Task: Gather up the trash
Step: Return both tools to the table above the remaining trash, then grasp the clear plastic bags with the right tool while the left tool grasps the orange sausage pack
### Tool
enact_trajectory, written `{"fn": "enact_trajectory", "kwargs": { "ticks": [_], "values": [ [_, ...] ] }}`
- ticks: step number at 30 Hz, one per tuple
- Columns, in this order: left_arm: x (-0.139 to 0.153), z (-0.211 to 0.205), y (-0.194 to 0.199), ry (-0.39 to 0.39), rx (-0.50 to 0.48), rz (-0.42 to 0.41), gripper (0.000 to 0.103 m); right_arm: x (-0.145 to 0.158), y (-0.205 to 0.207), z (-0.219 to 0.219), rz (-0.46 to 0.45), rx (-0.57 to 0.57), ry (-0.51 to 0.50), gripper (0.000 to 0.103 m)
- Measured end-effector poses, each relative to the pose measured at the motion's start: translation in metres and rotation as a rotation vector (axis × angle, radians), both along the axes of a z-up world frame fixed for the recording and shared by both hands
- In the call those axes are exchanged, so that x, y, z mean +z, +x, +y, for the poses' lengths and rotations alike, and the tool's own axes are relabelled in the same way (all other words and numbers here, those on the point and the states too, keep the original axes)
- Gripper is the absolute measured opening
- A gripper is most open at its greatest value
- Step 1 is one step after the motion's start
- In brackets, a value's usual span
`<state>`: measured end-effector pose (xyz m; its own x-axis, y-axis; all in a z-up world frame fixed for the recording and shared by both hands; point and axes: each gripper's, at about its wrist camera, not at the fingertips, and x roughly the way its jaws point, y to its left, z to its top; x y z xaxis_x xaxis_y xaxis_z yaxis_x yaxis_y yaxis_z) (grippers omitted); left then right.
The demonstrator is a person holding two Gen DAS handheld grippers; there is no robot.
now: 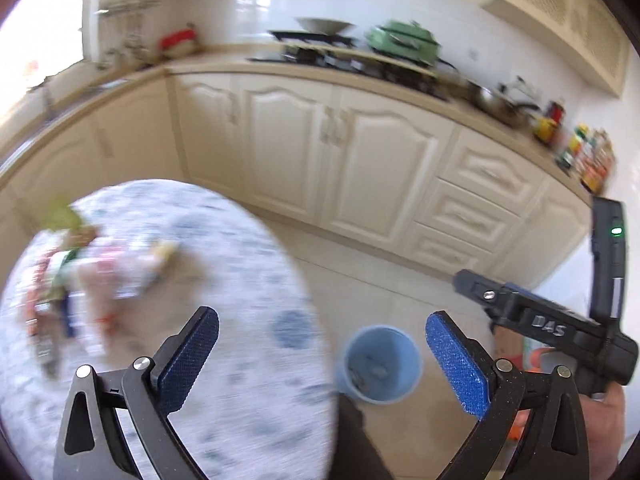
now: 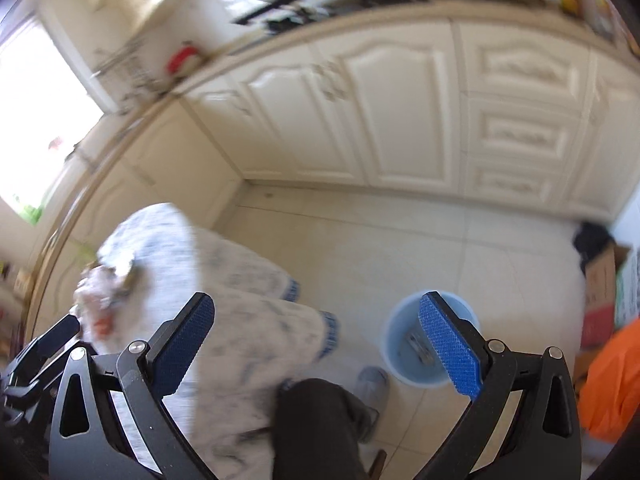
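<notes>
The round table (image 1: 248, 264) with its blue-patterned white cloth fills the lower left of the left wrist view and the left centre of the right wrist view. On the floor to its right stands the blue bin (image 1: 379, 364), in the lower middle of both views, with a few blurred pieces lying in its bottom.

The remaining trash (image 1: 80, 276), a blurred heap of wrappers and packets, sits on the table at the far left of the left view, up and left of the left gripper (image 1: 322, 354). So the next reach, as I judge it, goes left and away from the bin, and the left gripper looks the nearer of the two. The heap is too smeared to give a long axis.

Both grippers stand spread wide with nothing between the blue pads; the right gripper (image 2: 316, 346) has the bin behind its right finger.

The left view shows the whole heap and the right gripper's body at the lower right edge. The right view shows only the heap's edge (image 2: 106, 304), but adds the person's dark trouser leg (image 2: 316, 420), a shoe (image 2: 372, 386) and an orange bag (image 2: 612, 384) at the lower right.
</notes>
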<state>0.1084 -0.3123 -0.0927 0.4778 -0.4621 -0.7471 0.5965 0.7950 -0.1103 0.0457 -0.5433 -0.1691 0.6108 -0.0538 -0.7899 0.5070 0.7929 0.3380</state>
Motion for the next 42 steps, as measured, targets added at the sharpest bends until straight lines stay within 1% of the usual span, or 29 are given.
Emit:
{"fn": "enact_trajectory", "kwargs": {
  "ticks": [1, 3, 4, 5, 8, 9, 11, 12, 17, 20, 23, 27, 30, 31, 36, 42],
  "values": [
    [0.002, 0.008, -0.009, -0.009, 0.026, -0.016, 0.102, 0.01, 0.005, 0.011, -0.017, 0.026, -0.011, 0.103],
    [0.017, 0.046, -0.019, -0.031, 0.086, -0.051, 0.102, 0.026, 0.014, 0.035, -0.045, 0.077, -0.028, 0.103],
    [0.021, 0.058, -0.023, -0.042, 0.117, -0.07, 0.102, 0.034, 0.02, 0.047, -0.06, 0.103, -0.038, 0.103],
    [0.033, 0.09, -0.041, -0.052, 0.144, -0.085, 0.102, 0.041, 0.025, 0.06, -0.074, 0.129, -0.048, 0.103],
    [0.045, 0.142, -0.065, -0.062, 0.231, -0.136, 0.102, 0.056, 0.039, 0.098, -0.102, 0.206, -0.072, 0.103],
    [0.054, 0.17, -0.076, -0.065, 0.256, -0.148, 0.102, 0.06, 0.043, 0.108, -0.109, 0.227, -0.08, 0.103],
    [0.06, 0.198, -0.083, -0.07, 0.302, -0.176, 0.102, 0.067, 0.05, 0.132, -0.124, 0.271, -0.099, 0.103],
    [0.062, 0.209, -0.088, -0.07, 0.324, -0.19, 0.102, 0.07, 0.053, 0.144, -0.13, 0.293, -0.11, 0.103],
    [0.057, 0.246, -0.105, -0.059, 0.419, -0.231, 0.102, 0.086, 0.071, 0.199, -0.163, 0.392, -0.175, 0.103],
    [0.058, 0.269, -0.112, -0.064, 0.454, -0.213, 0.102, 0.09, 0.08, 0.227, -0.178, 0.448, -0.2, 0.103],
    [0.055, 0.282, -0.114, -0.064, 0.483, -0.198, 0.102, 0.09, 0.092, 0.252, -0.179, 0.496, -0.215, 0.103],
    [0.055, 0.297, -0.112, -0.068, 0.514, -0.179, 0.102, 0.077, 0.111, 0.279, -0.156, 0.548, -0.213, 0.103],
    [0.047, 0.304, -0.101, -0.063, 0.529, -0.151, 0.102, 0.059, 0.125, 0.289, -0.117, 0.565, -0.198, 0.103],
    [0.045, 0.308, -0.094, -0.063, 0.53, -0.138, 0.102, 0.051, 0.131, 0.292, -0.102, 0.569, -0.185, 0.103],
    [0.019, 0.321, -0.053, -0.049, 0.543, -0.06, 0.102, 0.01, 0.159, 0.301, -0.022, 0.581, -0.123, 0.103],
    [-0.013, 0.321, -0.01, -0.024, 0.549, 0.011, 0.102, -0.033, 0.193, 0.303, 0.064, 0.549, -0.08, 0.103]
  ]
}}
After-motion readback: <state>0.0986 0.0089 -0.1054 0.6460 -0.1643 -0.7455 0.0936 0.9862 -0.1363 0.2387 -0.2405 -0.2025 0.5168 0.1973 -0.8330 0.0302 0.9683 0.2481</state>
